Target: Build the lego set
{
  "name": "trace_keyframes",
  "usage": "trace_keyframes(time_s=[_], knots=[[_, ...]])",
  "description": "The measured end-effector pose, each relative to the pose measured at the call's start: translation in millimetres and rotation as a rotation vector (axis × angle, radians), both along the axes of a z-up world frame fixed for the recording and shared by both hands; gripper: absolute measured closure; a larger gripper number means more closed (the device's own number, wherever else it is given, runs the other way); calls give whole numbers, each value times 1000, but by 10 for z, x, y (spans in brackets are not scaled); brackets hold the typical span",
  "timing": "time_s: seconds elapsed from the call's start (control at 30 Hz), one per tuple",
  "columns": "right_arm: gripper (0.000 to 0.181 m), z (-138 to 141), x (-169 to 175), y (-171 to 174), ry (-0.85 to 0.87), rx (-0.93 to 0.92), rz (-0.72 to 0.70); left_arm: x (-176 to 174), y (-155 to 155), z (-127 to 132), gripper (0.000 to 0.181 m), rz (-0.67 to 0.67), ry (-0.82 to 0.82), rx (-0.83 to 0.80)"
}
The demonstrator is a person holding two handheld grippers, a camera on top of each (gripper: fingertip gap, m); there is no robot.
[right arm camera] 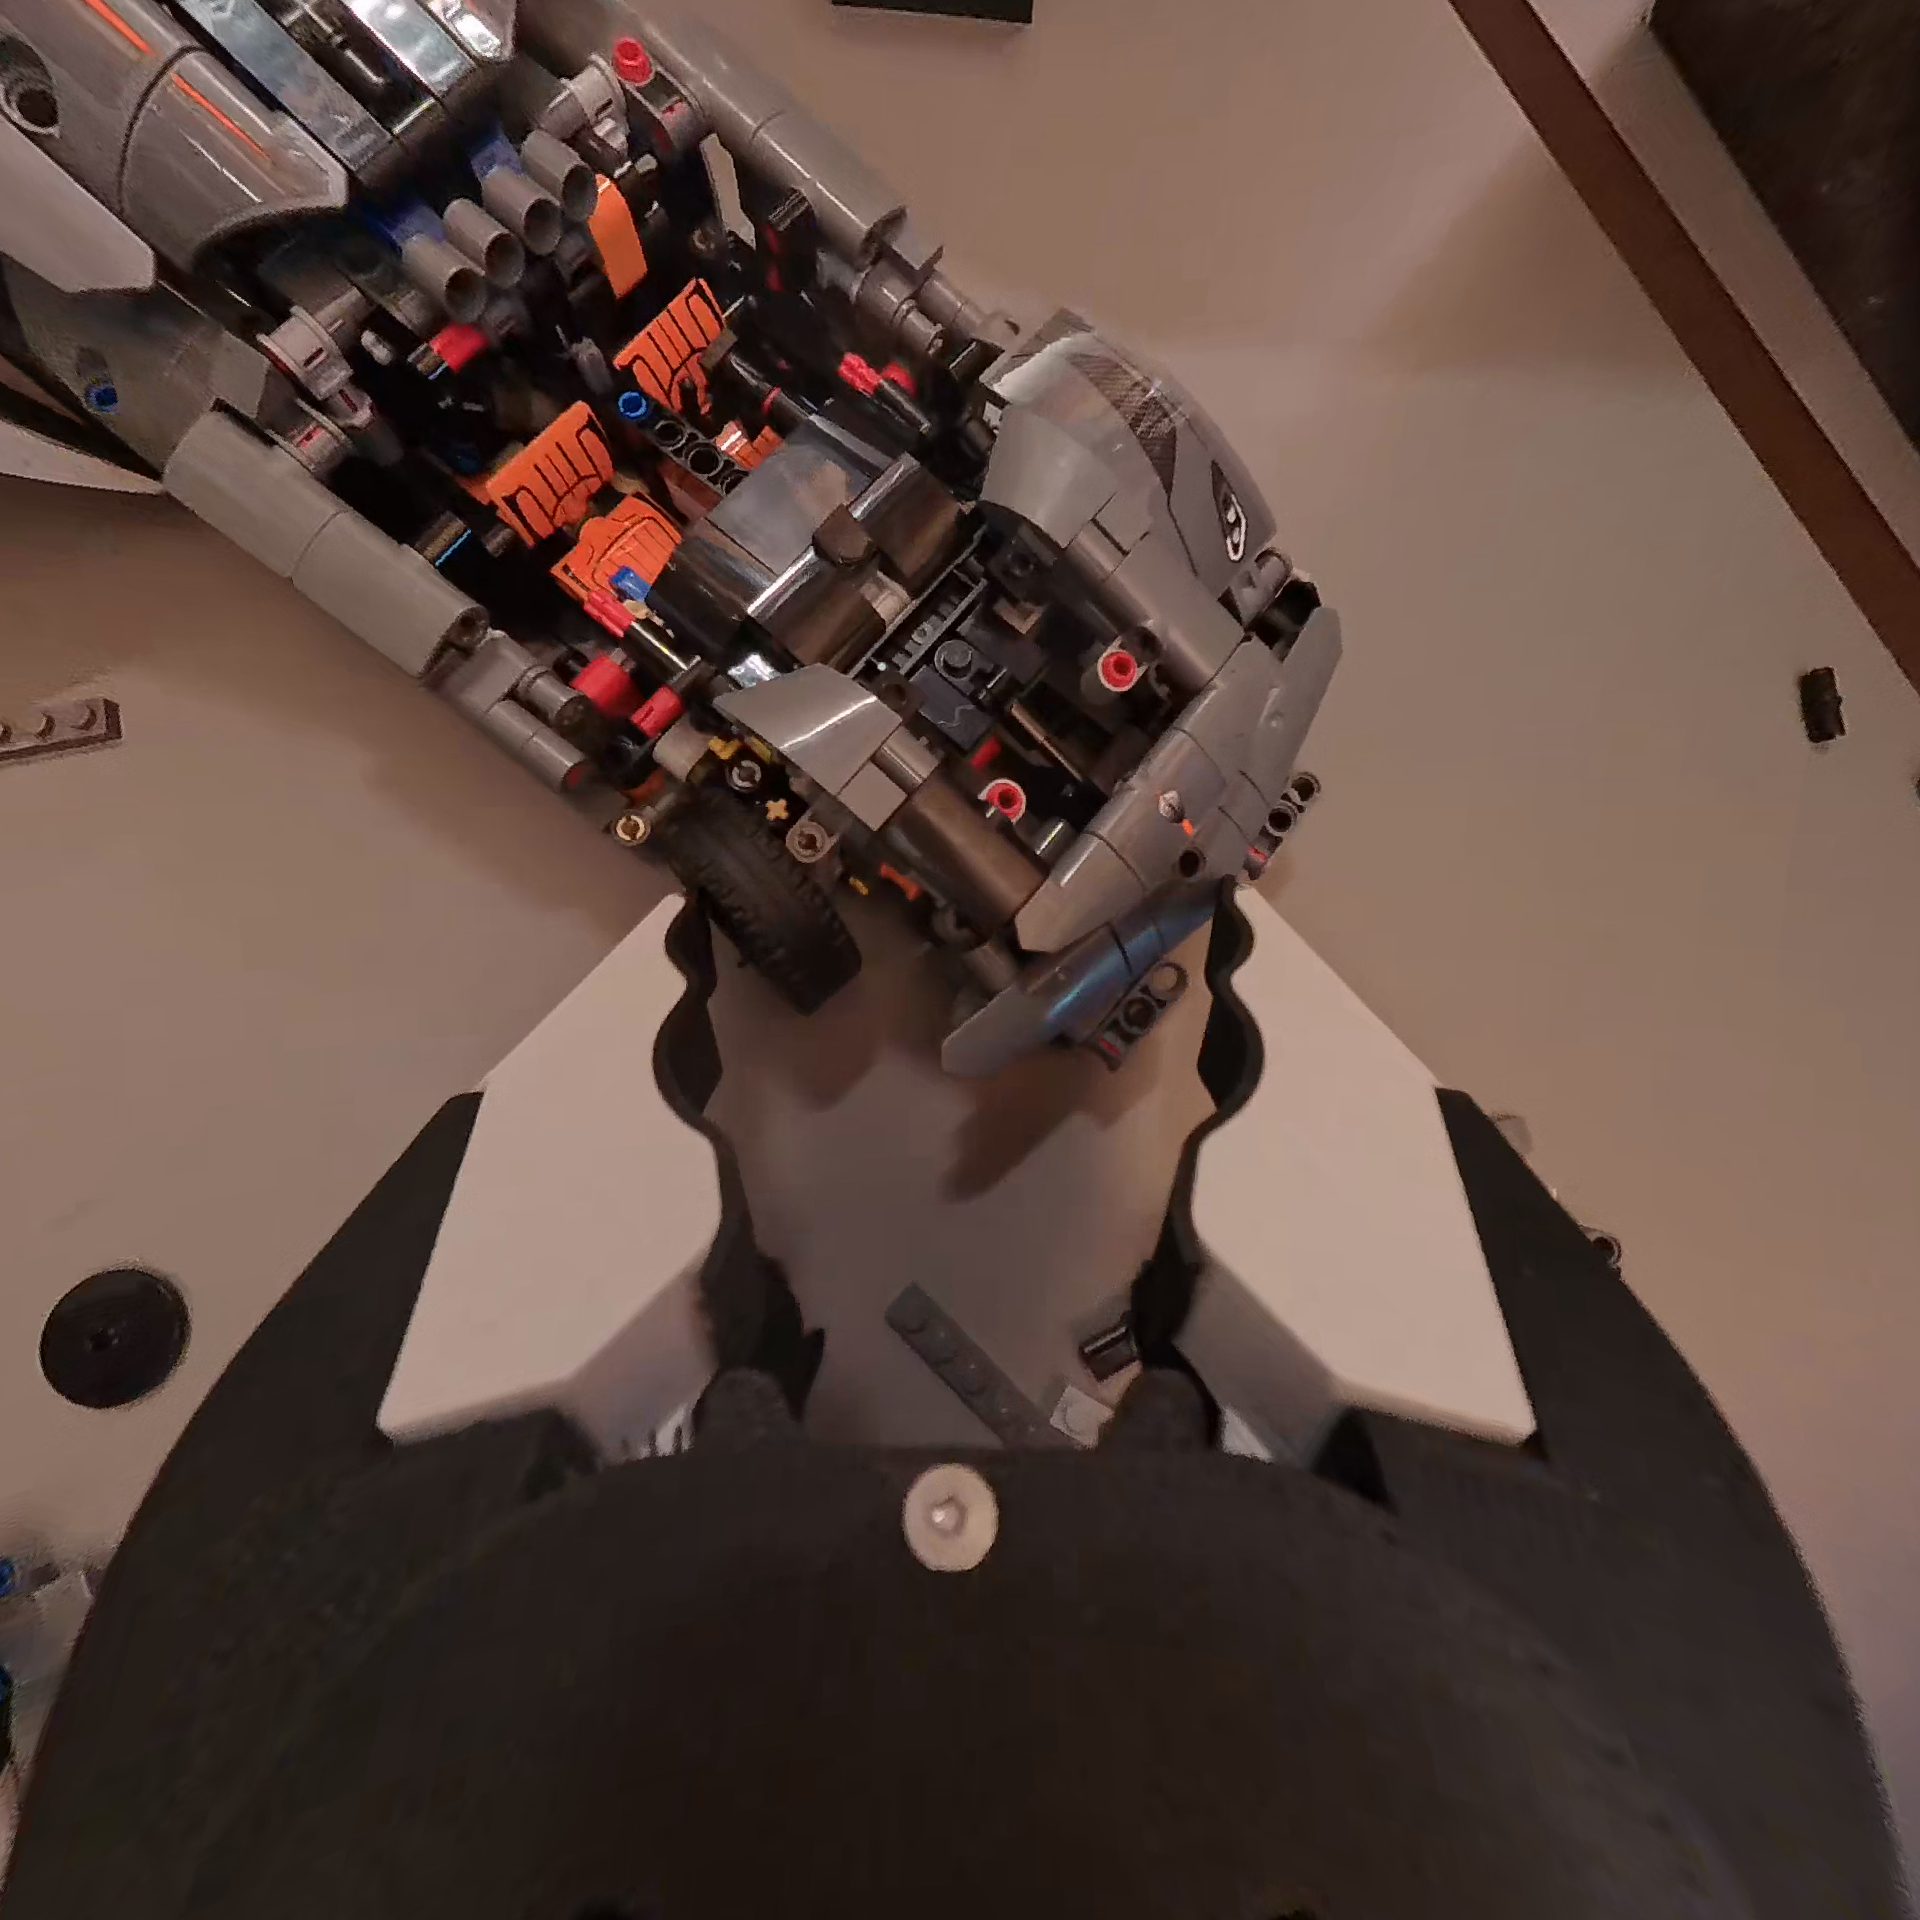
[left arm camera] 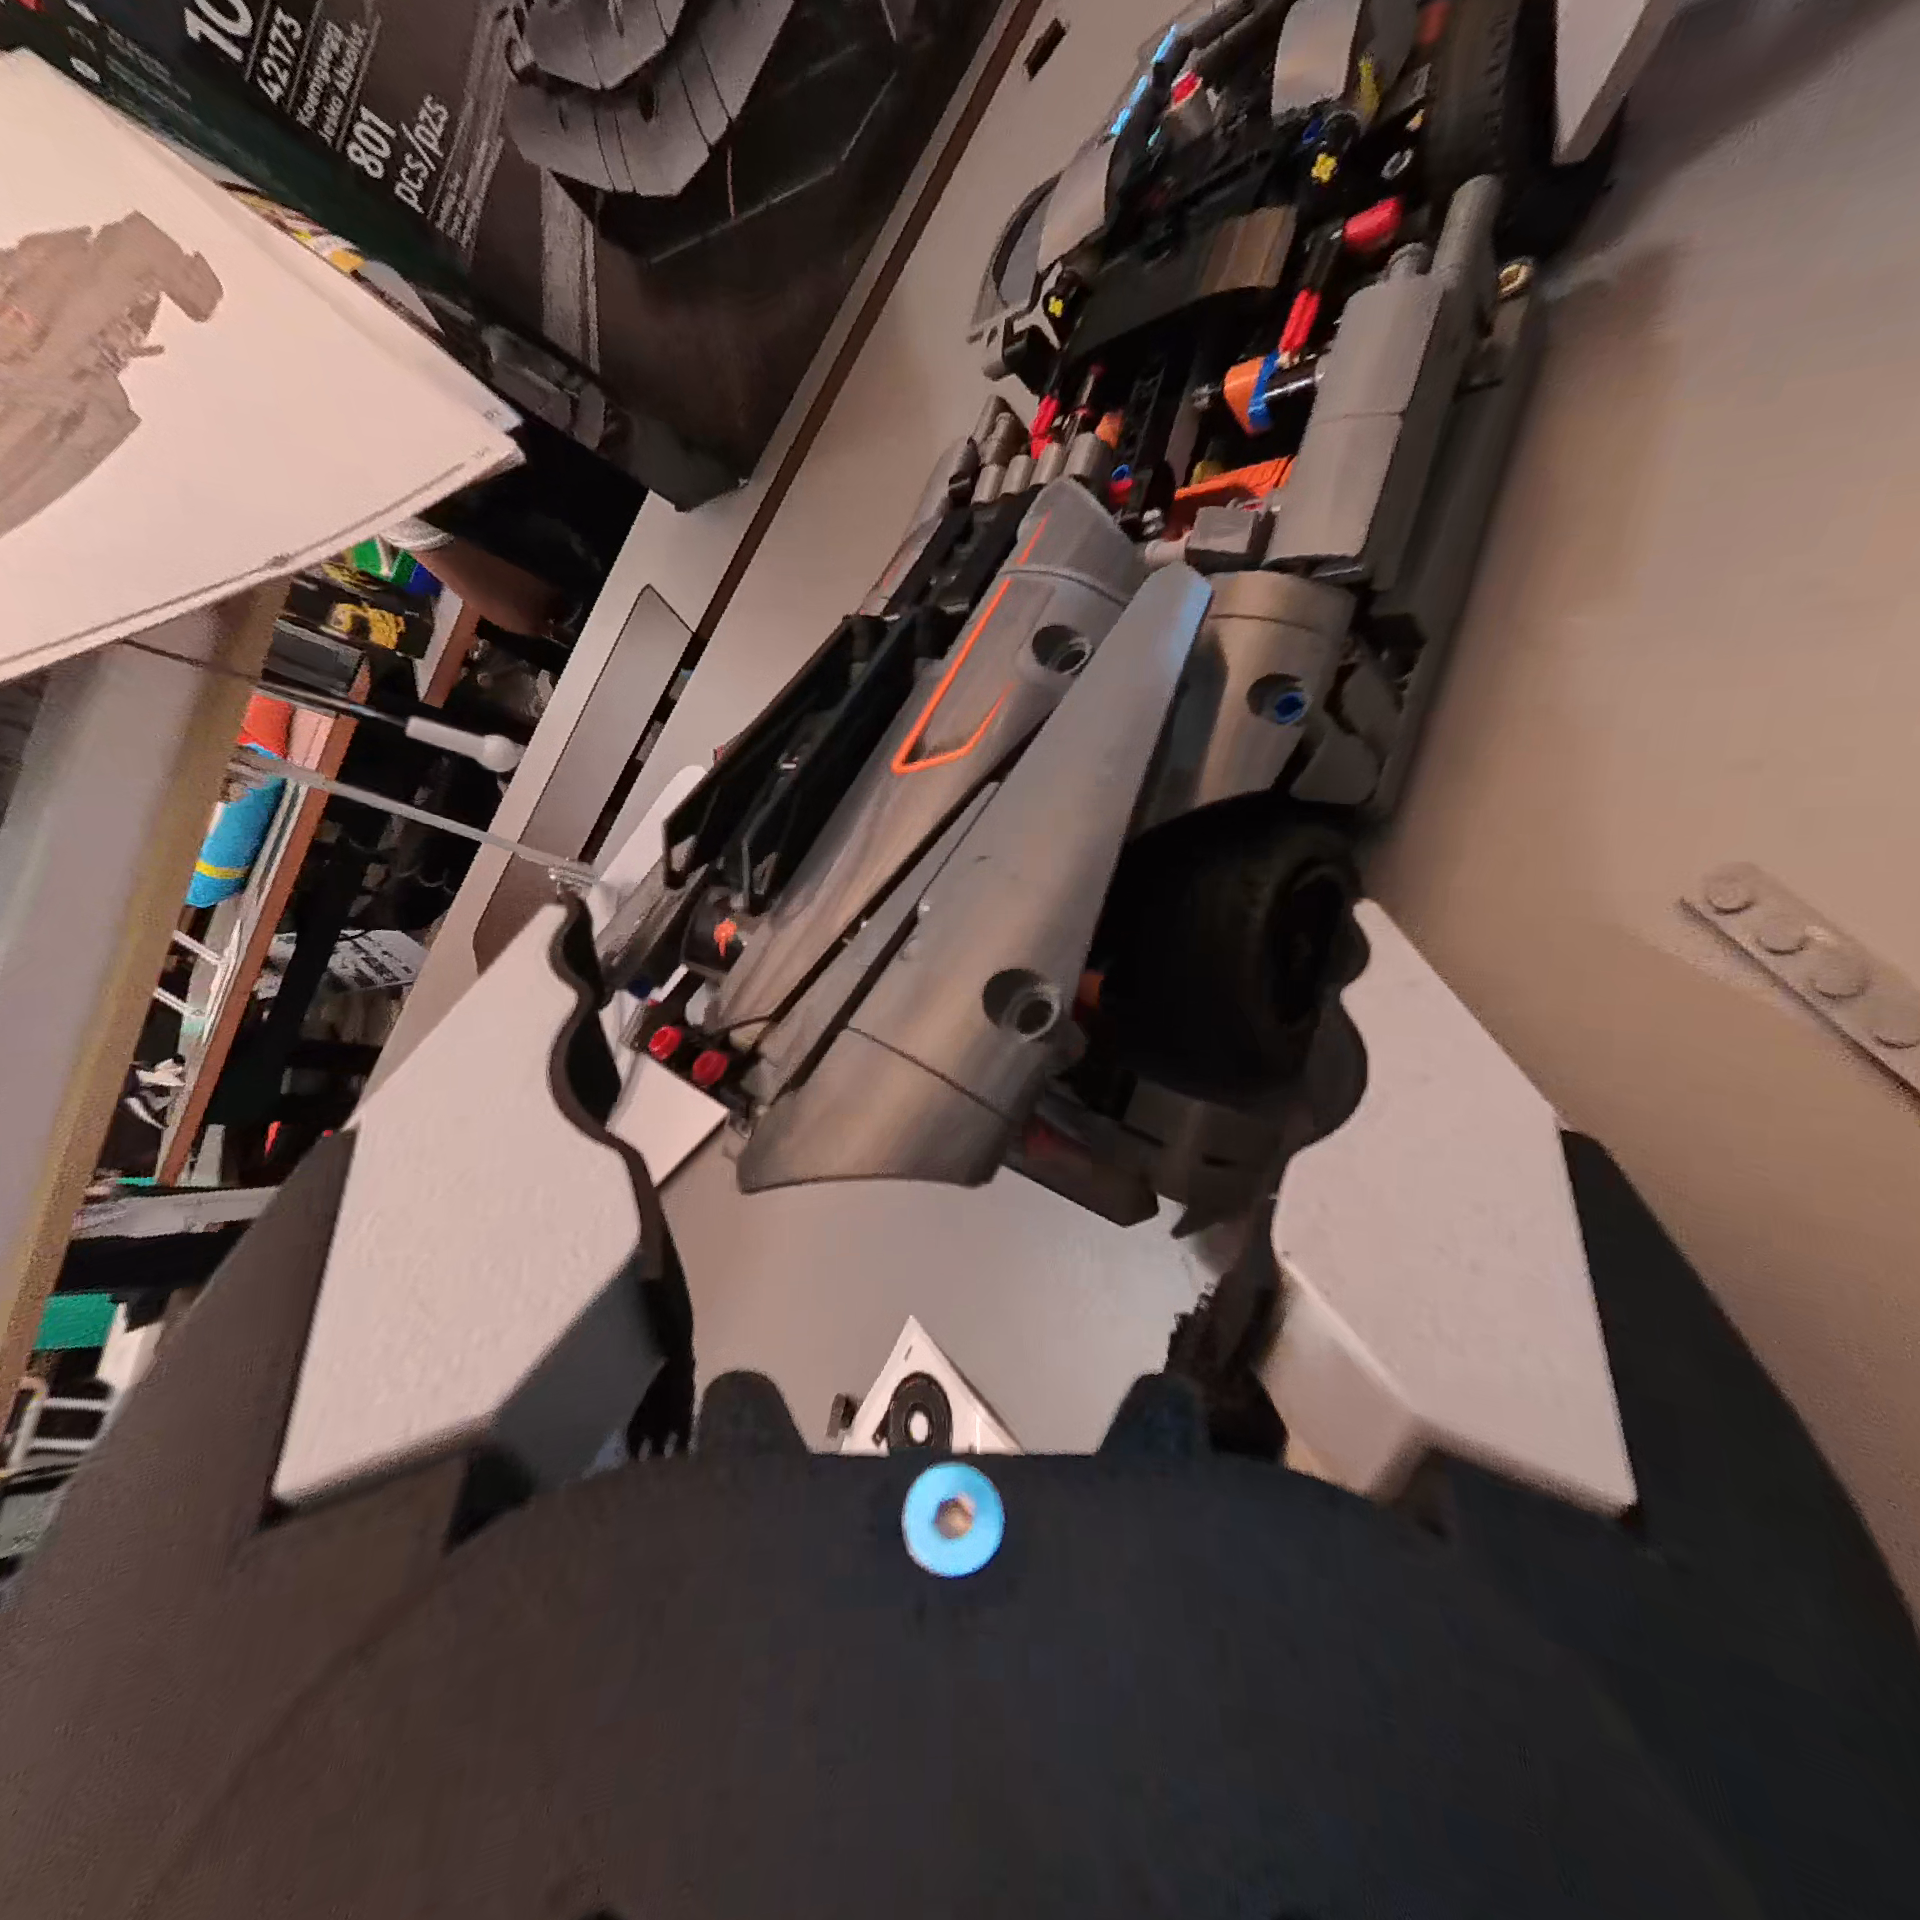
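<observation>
we see a long, low grey lego car (left arm camera: 1049,727) lying on a pale, smooth tabletop (left arm camera: 1662,520), its body made of curved matte panels with a thin orange outline on the hood and a chunky black rubber tyre (left arm camera: 1236,935) with ribbed tread. from the right wrist view the car (right arm camera: 790,499) shows its open middle: orange ridged seats (right arm camera: 551,473), red and blue pins, black beams and round grey tubes packed tight. our left gripper (left arm camera: 966,977) has its jaws spread wide, one white, wavy-edged finger on each side of the car's nose, and we cannot tell whether either touches it. our right gripper (right arm camera: 956,925) also has its jaws spread, empty, its tips near a small tyre (right arm camera: 774,925) and a loose-looking curved grey panel (right arm camera: 1081,987) at the car's end. a flat grey studded plate (right arm camera: 961,1361) lies on the table between the right fingers, near their base. another studded plate (left arm camera: 1813,971) rests just beside the car. a dark printed box (left arm camera: 582,208) and a pale booklet page (left arm camera: 208,353) lie well apart from the car
</observation>
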State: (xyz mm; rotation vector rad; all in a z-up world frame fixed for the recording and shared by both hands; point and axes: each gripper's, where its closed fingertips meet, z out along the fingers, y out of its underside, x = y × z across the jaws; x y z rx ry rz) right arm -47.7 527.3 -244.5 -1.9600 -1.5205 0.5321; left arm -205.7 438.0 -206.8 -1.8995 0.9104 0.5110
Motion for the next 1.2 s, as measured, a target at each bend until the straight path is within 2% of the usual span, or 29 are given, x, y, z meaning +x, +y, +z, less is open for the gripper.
trace_keyframes(time_s=[0.27, 0.47, 0.73, 0.83, 0.97, 1.07, 1.17, 1.2], knots=[[90, -2, -30, -33, -10, 7, -33, -91, 11, 37, 43, 35, 9, 5], [98, 53, -76, -104, 6, -12, -60, -246, 32, 78, 41, 60, 8, 7], [100, 25, -148, -157, -41, 32, -93, -483, 103, 98, 39, 93, 9, 15], [93, 75, -134, -126, -26, 34, -133, -565, 119, 75, 38, 104, -34, -7], [92, 317, -131, -215, 29, 73, -127, -629, 61, 161, 38, 111, 4, 26], [81, 482, -168, -426, 25, 107, -64, -629, -72, 338, 40, 124, -40, 40], [72, 554, -207, -709, 10, 109, 6, -454, -315, 507, 34, 89, -121, 25], [67, 536, -212, -808, -4, 101, 26, -344, -420, 513, 37, 64, -154, -1]])
